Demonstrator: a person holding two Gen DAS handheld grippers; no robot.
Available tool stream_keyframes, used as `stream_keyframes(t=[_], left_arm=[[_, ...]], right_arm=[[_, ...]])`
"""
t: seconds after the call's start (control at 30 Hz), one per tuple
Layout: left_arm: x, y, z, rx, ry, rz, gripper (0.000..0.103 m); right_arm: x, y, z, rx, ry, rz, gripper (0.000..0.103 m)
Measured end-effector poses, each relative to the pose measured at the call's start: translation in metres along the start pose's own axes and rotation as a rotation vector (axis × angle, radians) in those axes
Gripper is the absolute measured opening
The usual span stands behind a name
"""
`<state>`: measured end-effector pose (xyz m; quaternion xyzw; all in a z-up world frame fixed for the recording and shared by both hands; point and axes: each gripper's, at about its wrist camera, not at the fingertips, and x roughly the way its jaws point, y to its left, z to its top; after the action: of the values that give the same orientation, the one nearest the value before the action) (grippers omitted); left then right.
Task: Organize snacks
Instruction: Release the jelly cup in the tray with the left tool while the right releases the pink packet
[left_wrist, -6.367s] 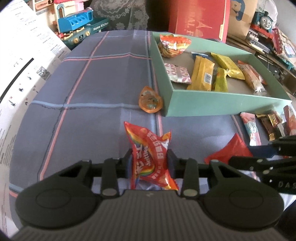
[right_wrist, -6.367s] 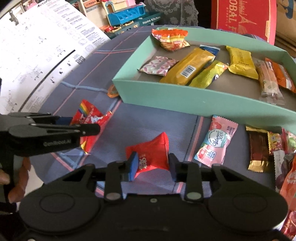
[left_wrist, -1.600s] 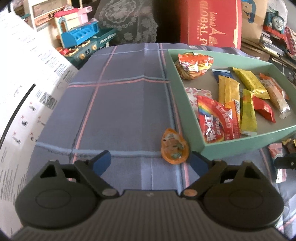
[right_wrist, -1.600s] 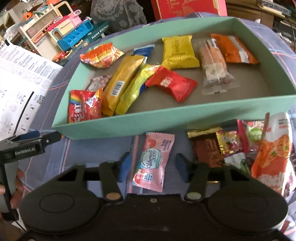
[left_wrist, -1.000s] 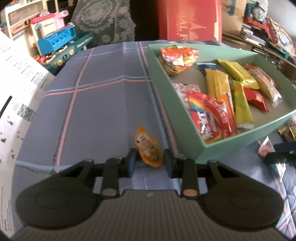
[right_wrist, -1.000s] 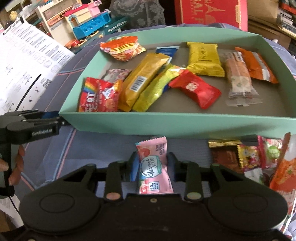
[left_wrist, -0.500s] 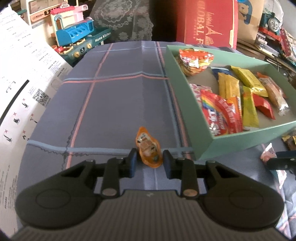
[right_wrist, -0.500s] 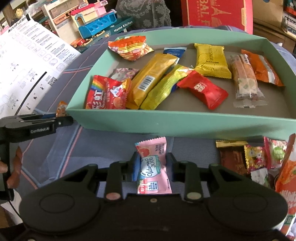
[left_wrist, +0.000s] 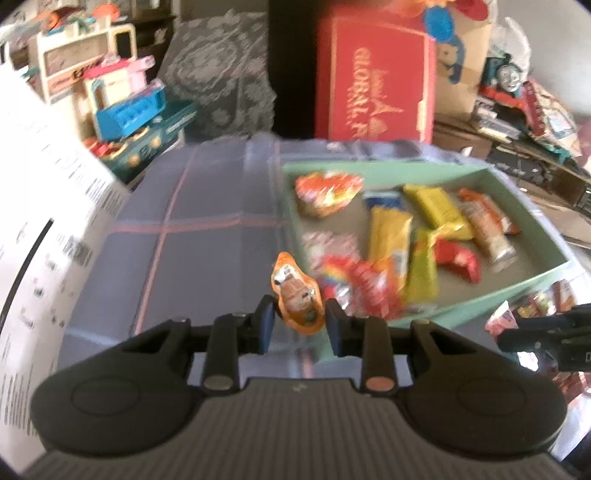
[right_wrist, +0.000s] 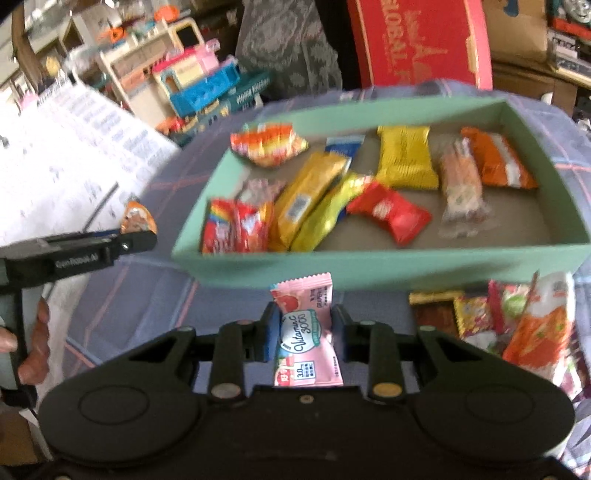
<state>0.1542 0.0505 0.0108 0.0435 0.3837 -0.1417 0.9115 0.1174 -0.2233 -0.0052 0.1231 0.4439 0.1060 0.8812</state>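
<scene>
Up from the worktop (left_wrist: 192, 266) on both sides, compared with a second ago. Holds an orange packet (left_wrist: 297, 299) in the left fingers (left_wrist: 265, 325), clenched on its lower half, upright and clear of the cloth (a second ago, already pinched but still down on the cloth, just beside the left wall of the box (left_wrist: 480, 295)). Holds a pink packet (right_wrist: 306, 332) in the right fingers (right_wrist: 269, 332), pinched across its middle, also raised and now level with the near wall of the box; before, down on the cloth in front of that wall. Shows much blur in both views, so probably in motion.

For the task, means two more snacks picked and ready for carrying, not yet put away. Seems the next step: over the wall and down into the box, among the yellow, red and rainbow packets already inside. Asks for some care with the orange packet, small and gripped only low, so possibly easy to tip or slip. Leaves also a heap of loose snacks (right_wrist: 517, 325) outside the box at the right, near its front wall, so still far from finished.
</scene>
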Motion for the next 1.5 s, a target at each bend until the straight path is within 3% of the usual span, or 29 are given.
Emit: stream_keyframes(t=[0.37, 0.8, 0.83, 0.87, 0.9, 0.97, 1.0, 1.03, 1.17, 1.23, 1.5], left_arm=[[0.057, -0.049, 0.069, 0.002, 0.046, -0.07, 0.029], [0.113, -0.062, 0.091, 0.023, 0.083, -0.035, 0.03], [0.115, -0.062, 0.091, 0.024, 0.087, -0.021, 0.032], [0.116, -0.062, 0.09, 0.024, 0.09, -0.005, 0.046], [0.117, -0.063, 0.09, 0.022, 0.094, 0.012, 0.07], [0.115, -0.063, 0.087, 0.022, 0.077, 0.034, 0.09], [0.113, -0.064, 0.085, 0.026, 0.067, 0.041, 0.092], [0.112, -0.065, 0.085, 0.029, 0.068, 0.042, 0.092], [0.108, -0.07, 0.079, 0.033, 0.081, 0.029, 0.098], [0.105, -0.073, 0.077, 0.038, 0.082, 0.028, 0.1], [0.076, -0.082, 0.07, 0.05, 0.066, 0.029, 0.103]], right_arm=[[-0.013, -0.031, 0.058, 0.081, -0.091, 0.013, 0.029], [0.025, -0.048, 0.076, 0.106, -0.044, 0.002, 0.03], [0.027, -0.048, 0.076, 0.109, -0.04, 0.004, 0.032], [0.028, -0.048, 0.076, 0.114, -0.036, 0.008, 0.034], [0.028, -0.048, 0.076, 0.12, -0.036, 0.007, 0.04], [0.028, -0.049, 0.077, 0.131, -0.041, 0.012, 0.061], [0.027, -0.049, 0.077, 0.136, -0.049, 0.006, 0.079], [0.025, -0.049, 0.077, 0.137, -0.061, -0.001, 0.085], [0.021, -0.047, 0.076, 0.141, -0.067, -0.006, 0.087], [0.018, -0.047, 0.075, 0.142, -0.074, -0.01, 0.101], [-0.004, -0.046, 0.07, 0.128, -0.103, -0.031, 0.103]])
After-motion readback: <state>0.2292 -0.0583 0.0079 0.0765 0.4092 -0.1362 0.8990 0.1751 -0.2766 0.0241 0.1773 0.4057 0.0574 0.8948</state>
